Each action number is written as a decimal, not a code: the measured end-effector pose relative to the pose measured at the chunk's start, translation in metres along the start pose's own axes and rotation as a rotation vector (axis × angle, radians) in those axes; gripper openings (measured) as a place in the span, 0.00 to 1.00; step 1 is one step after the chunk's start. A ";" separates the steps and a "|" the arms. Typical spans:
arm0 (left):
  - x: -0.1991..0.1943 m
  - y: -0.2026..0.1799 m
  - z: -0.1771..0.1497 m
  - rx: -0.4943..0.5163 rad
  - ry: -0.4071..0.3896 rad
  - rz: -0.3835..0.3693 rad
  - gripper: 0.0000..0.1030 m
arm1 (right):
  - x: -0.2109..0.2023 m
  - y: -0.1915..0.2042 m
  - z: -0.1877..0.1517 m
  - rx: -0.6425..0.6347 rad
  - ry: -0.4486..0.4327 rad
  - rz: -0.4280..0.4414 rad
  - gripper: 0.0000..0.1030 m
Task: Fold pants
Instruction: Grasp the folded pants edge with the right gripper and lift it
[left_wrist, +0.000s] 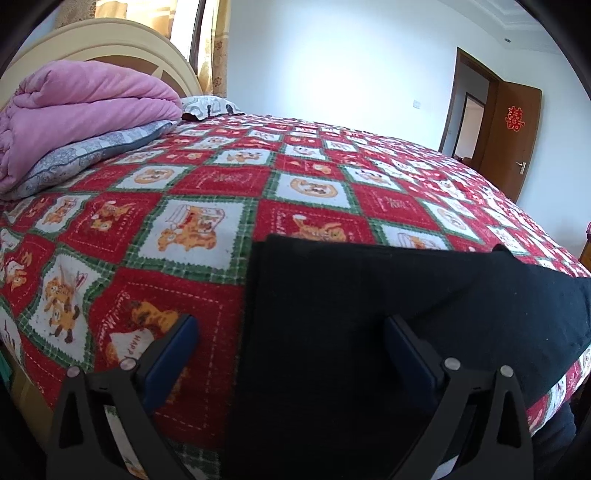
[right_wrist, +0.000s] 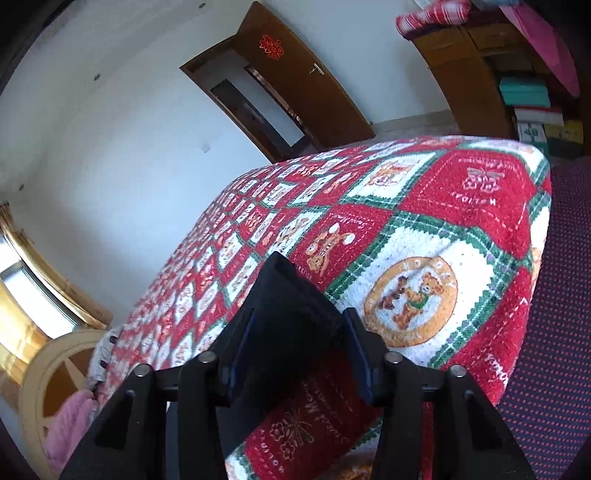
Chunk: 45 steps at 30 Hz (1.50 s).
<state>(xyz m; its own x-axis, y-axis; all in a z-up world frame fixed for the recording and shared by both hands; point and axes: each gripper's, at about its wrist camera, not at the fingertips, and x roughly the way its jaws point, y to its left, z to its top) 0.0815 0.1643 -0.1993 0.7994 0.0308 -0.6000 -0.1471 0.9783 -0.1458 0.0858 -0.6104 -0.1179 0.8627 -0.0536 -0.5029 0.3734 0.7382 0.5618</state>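
The black pants (left_wrist: 369, 306) lie folded flat on the red, green and white patterned bedspread (left_wrist: 207, 184), near the bed's front edge. My left gripper (left_wrist: 291, 328) is open, its blue-padded fingers (left_wrist: 177, 343) wide apart over the pants' left edge. In the right wrist view my right gripper (right_wrist: 299, 321) has a thick fold of the black pants (right_wrist: 288, 302) between its fingers (right_wrist: 356, 339); the jaws stand partly open around the cloth.
A folded pink quilt (left_wrist: 74, 114) on a grey pillow (left_wrist: 92, 155) lies at the head of the bed by the cream headboard (left_wrist: 110, 40). A brown door (left_wrist: 513, 136) stands open at the far wall. A wooden shelf (right_wrist: 480, 66) holds boxes.
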 end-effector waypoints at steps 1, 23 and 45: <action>0.000 0.001 -0.001 -0.002 -0.002 -0.002 0.99 | 0.001 0.003 -0.001 -0.026 0.000 -0.024 0.29; 0.000 0.007 -0.005 -0.012 -0.018 -0.009 1.00 | 0.011 0.057 -0.025 -0.442 -0.045 -0.309 0.12; -0.001 0.008 -0.007 -0.015 -0.023 -0.012 1.00 | -0.009 0.093 -0.040 -0.553 -0.148 -0.210 0.11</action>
<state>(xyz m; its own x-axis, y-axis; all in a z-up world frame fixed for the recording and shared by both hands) 0.0760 0.1707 -0.2054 0.8143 0.0239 -0.5800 -0.1459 0.9755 -0.1646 0.0992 -0.5139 -0.0871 0.8429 -0.2991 -0.4473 0.3421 0.9395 0.0164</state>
